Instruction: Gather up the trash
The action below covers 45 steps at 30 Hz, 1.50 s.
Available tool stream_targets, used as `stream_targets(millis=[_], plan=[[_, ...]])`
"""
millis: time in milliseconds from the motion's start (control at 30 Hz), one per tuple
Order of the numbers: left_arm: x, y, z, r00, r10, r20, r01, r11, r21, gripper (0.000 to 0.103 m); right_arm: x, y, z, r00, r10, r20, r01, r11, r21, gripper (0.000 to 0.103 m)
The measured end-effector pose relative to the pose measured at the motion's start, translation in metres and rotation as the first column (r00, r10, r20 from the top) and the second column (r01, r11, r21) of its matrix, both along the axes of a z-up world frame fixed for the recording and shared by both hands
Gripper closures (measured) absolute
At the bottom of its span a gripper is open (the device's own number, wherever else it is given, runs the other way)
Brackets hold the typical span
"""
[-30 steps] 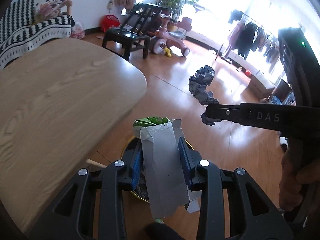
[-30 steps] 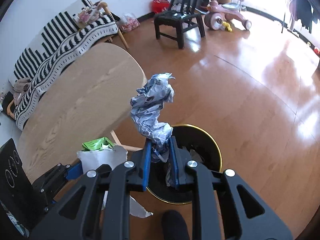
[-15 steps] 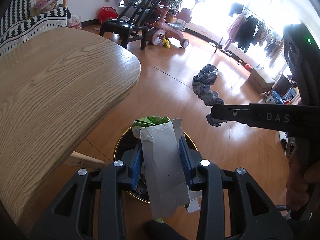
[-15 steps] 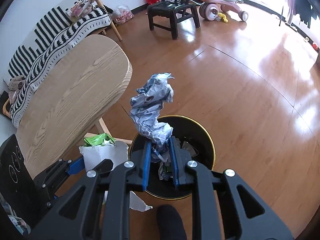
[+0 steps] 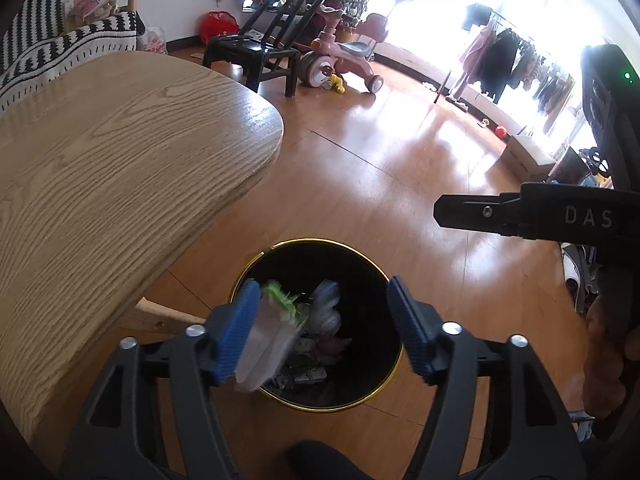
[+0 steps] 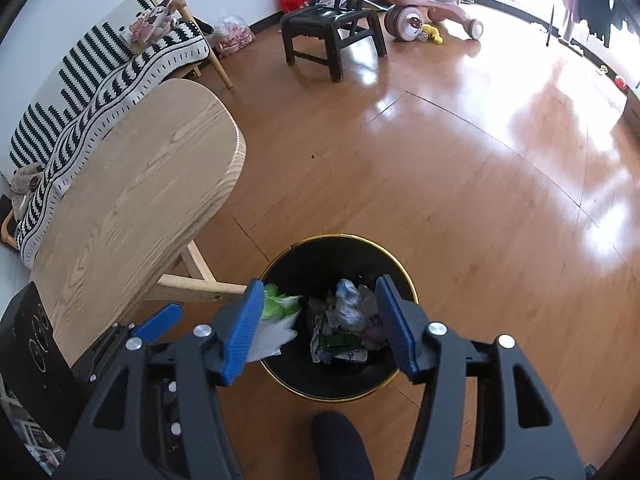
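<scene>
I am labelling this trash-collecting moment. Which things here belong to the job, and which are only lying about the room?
Belong to the job:
- black bin
- white and green wrapper, dropping in
- crumpled paper, in the bin
- left gripper, jaws just opened
- right gripper, jaws just opened

Lying about:
- wooden table
- black chair
- pink ride-on toy
- striped blanket

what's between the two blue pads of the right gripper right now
In the right wrist view, nothing is gripped: the right gripper has just been opening, and through the gap shows the black bin with crumpled foil trash inside.
</scene>
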<state>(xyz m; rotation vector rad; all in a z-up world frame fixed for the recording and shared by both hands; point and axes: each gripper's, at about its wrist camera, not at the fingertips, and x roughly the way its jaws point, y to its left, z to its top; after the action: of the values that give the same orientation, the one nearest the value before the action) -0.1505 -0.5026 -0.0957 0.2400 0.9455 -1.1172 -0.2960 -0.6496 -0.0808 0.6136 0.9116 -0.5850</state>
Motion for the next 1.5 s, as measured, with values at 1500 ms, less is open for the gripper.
stream_targets(millis=[1500], plan=[[0.141,0.535,0.103,0.505,0.831,0.234,-0.855,0.518,0.006,0.007,0.246,0.416,0.075,0.736,0.662,0.139,-0.595,0.732,-0.332,0.007]])
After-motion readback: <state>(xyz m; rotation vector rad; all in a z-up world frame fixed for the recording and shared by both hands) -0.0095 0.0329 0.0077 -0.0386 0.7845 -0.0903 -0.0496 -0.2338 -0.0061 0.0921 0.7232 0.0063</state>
